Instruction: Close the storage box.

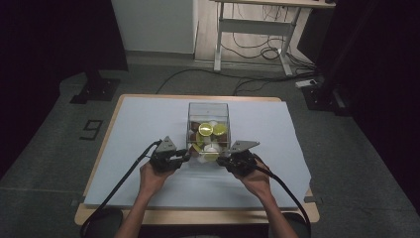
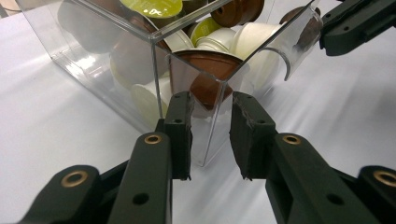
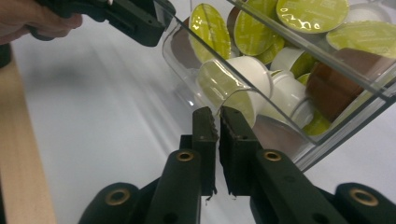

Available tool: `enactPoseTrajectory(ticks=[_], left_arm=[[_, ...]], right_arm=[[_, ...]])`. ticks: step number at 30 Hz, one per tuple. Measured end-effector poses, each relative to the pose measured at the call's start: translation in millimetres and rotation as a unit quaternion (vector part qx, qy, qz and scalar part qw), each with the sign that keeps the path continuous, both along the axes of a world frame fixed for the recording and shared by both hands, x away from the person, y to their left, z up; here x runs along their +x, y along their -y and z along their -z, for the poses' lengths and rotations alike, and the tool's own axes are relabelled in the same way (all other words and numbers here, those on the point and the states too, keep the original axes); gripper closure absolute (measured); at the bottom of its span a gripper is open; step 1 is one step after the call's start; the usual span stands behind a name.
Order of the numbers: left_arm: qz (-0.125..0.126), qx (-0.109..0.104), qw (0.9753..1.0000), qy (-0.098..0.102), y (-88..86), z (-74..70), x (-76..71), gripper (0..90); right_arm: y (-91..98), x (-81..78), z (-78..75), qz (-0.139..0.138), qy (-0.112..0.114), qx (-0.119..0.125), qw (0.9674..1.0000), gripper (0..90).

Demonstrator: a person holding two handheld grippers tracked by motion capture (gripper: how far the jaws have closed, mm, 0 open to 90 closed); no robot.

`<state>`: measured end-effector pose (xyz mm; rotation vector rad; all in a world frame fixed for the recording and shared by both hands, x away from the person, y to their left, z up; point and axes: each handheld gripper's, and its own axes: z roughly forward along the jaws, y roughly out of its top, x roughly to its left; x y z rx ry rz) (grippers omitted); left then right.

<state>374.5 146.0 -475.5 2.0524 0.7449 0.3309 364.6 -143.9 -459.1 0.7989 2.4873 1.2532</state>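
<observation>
A clear plastic box [image 1: 208,106] stands mid-table, filled with several coffee capsules [image 1: 205,130] in lime green, white and brown. My left gripper [image 1: 186,154] is at the box's near left corner. In the left gripper view its jaws [image 2: 211,112] straddle that upright corner edge of the box [image 2: 93,60], closed in on the two walls. My right gripper [image 1: 220,159] is at the near right side. In the right gripper view its jaws [image 3: 217,116] are almost together on the thin front wall, beside a curved cut-out in the box [image 3: 280,56]. The right gripper [image 2: 341,28] also shows in the left gripper view.
The box rests on a white sheet [image 1: 148,124] that covers a wooden table [image 1: 99,214]. A cable trails from each gripper toward the near table edge. Beyond the table are a grey floor with cables, a desk frame [image 1: 252,29] and black stands.
</observation>
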Motion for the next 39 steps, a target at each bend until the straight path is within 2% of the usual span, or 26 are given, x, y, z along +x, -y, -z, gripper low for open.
enactPoseTrajectory(ticks=[5, 8, 11, 18, 22, 23, 30, 32, 36, 39], left_arm=[[-0.003, 0.012, 0.9999, 0.001, 2.4, 2.8, -0.5, 67.8], [-0.003, 0.034, 0.9994, -0.001, 3.5, 5.2, -1.1, 63.1], [-0.003, 0.040, 0.9992, 0.001, 3.6, 5.1, -2.8, 60.7], [-0.011, 0.031, 0.9994, 0.009, -2.3, 2.6, -8.0, 50.0], [-0.017, 0.024, 0.9996, -0.001, -9.8, 4.3, -9.2, 45.7], [-0.020, 0.022, 0.9995, -0.005, -12.0, 5.1, -9.5, 41.6], [-0.037, 0.014, 0.9990, -0.022, -28.2, 14.0, -12.6, 29.6], [-0.043, 0.014, 0.9986, -0.026, -33.9, 17.8, -15.0, 23.9], [-0.047, 0.018, 0.9983, -0.031, -39.5, 21.2, -17.8, 16.0], [-0.052, 0.025, 0.9977, -0.035, -45.3, 23.8, -21.4, 13.9]], right_arm=[[-2.4, 1.1, -0.5, 0.002, -0.001, -0.004, 1.0000, 85.6], [-2.3, 1.8, -0.6, 0.000, -0.002, -0.004, 1.0000, 85.8], [-2.4, 2.4, -1.0, 0.002, -0.001, -0.006, 1.0000, 86.0], [-3.3, 3.6, -1.0, 0.007, 0.006, -0.011, 0.9999, 85.9], [-4.8, 5.3, -0.9, 0.014, 0.010, -0.013, 0.9998, 85.9], [-5.5, 6.7, -0.7, 0.017, 0.013, -0.015, 0.9996, 85.8], [-7.2, 10.0, -0.6, 0.024, 0.020, -0.019, 0.9993, 85.6], [-8.7, 11.6, 0.0, 0.029, 0.027, -0.023, 0.9990, 85.5], [-9.4, 13.0, 0.2, 0.034, 0.027, -0.023, 0.9988, 85.5], [-9.9, 14.9, 0.5, 0.038, 0.030, -0.022, 0.9986, 85.5]])
